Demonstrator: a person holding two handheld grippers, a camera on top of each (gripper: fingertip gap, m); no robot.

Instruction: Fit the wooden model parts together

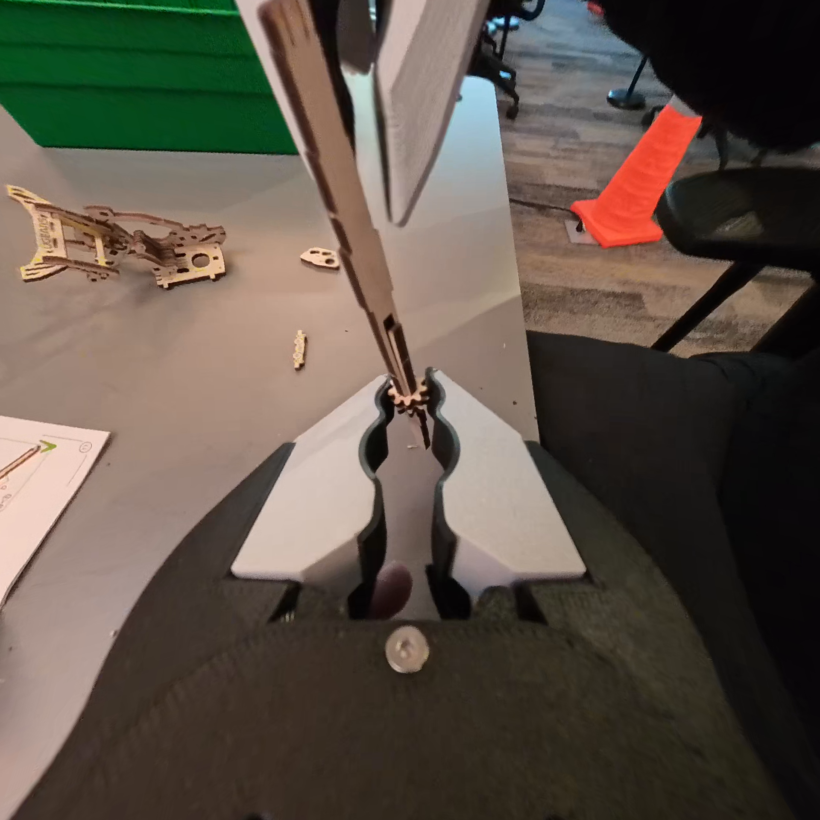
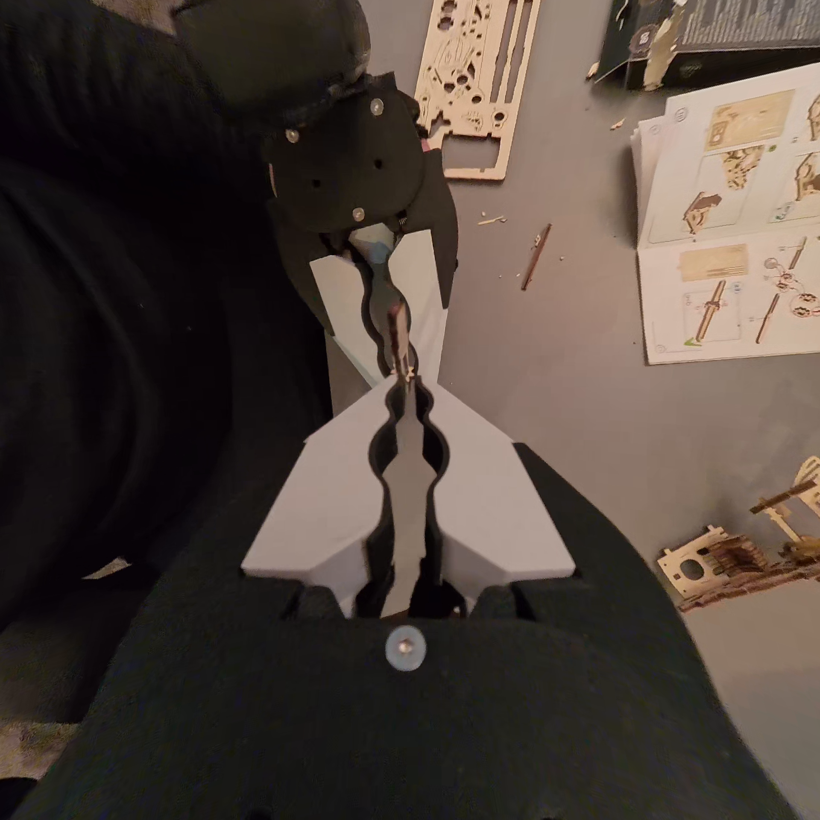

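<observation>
My left gripper (image 1: 409, 387) is shut on a small wooden gear (image 1: 408, 397) at its fingertips. A long wooden strip (image 1: 350, 199) runs down from the upper left through the gear, and its thin end pokes out between my left fingers. My right gripper (image 2: 408, 390) is shut on that strip (image 2: 406, 488), which lies lengthwise between its fingers. The two grippers meet tip to tip just above the table. The left gripper (image 2: 399, 368) and the gear (image 2: 406, 373) show opposite in the right wrist view. A right finger (image 1: 417, 111) shows at the top of the left wrist view.
A partly built wooden model (image 1: 124, 248) stands on the grey table (image 1: 177, 377), with two small loose pieces (image 1: 320, 258) (image 1: 300, 350) near it. A parts sheet (image 2: 479, 88), instruction booklet (image 2: 732, 222), thin stick (image 2: 537, 257) and dark box (image 2: 710, 35) lie around. A green box (image 1: 133, 66) stands at the back.
</observation>
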